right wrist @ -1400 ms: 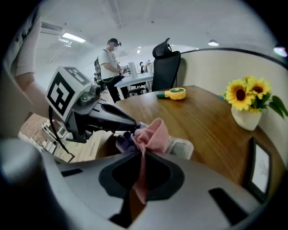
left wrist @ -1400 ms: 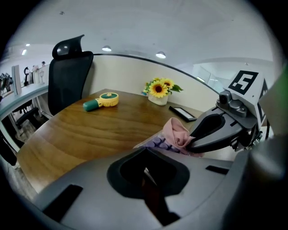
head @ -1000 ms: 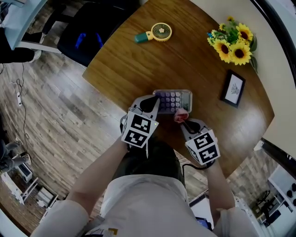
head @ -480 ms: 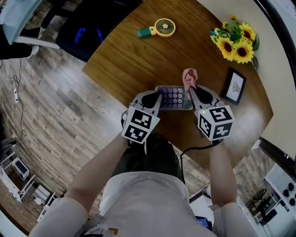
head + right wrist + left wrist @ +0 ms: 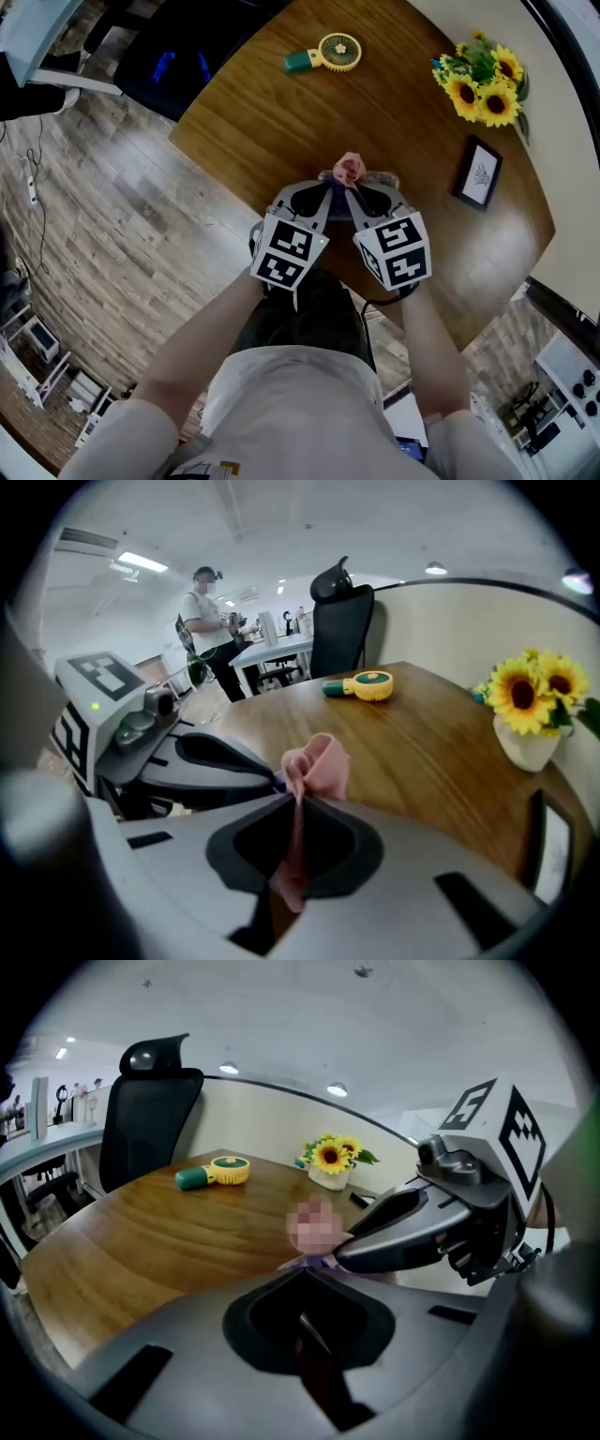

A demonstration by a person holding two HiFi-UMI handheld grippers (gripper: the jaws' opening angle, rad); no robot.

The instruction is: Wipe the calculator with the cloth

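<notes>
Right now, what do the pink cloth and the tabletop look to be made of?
Pink cloth: soft, thin fabric with a matte finish; it bunches in limp folds above the right gripper, which is shut on it. Tabletop: solid wood or wood-look veneer, brown with streaked grain and a smooth, slightly glossy finish that catches light; which of the two can't be told.

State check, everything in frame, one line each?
left tool: shut on the calculator's left edge
right tool: shut on the cloth
calculator: on the table, mostly hidden under both tools
cloth: bunched, sticking up past the jaws
fan: lying flat
sunflowers: upright in a vase
</notes>
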